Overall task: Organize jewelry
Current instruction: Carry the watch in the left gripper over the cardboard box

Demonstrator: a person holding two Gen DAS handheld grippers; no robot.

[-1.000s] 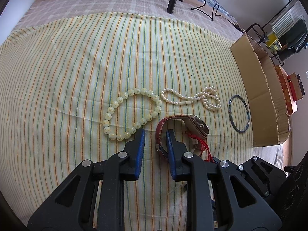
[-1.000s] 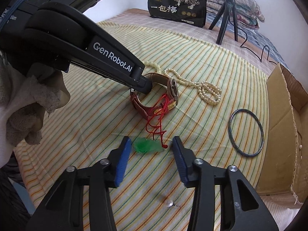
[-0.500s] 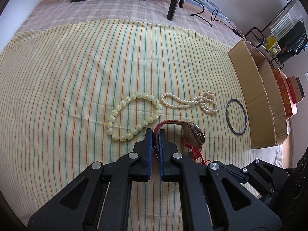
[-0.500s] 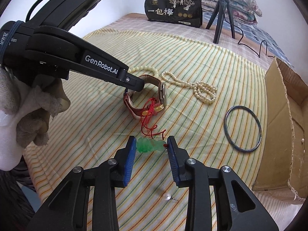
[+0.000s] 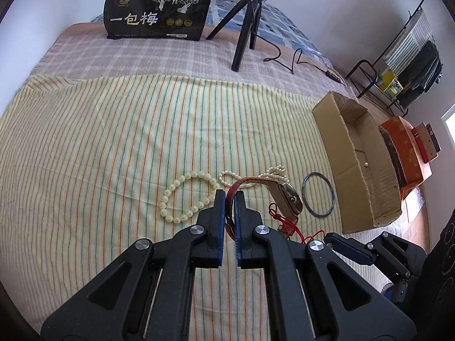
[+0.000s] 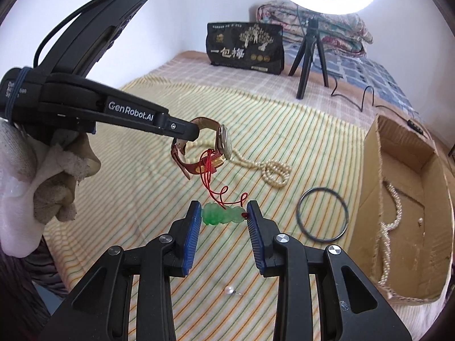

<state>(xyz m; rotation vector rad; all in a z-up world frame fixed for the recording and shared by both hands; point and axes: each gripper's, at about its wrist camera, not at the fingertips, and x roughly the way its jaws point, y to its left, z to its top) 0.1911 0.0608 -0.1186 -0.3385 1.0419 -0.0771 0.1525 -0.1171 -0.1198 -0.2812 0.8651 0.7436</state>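
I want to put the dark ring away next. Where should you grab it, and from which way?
Probably pinch the thin rim of the dark ring from straight above, one jaw inside the hoop, one outside. It lies flat on the striped cloth, so there is no edge to slide under, and the open middle leaves room. The side nearest the cardboard box looks tighter, so take the near edge.

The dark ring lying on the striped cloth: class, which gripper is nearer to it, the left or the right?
Neither touches it. Right: the right gripper holds the green pendant just beside the ring; the left gripper holds the watch farther back.
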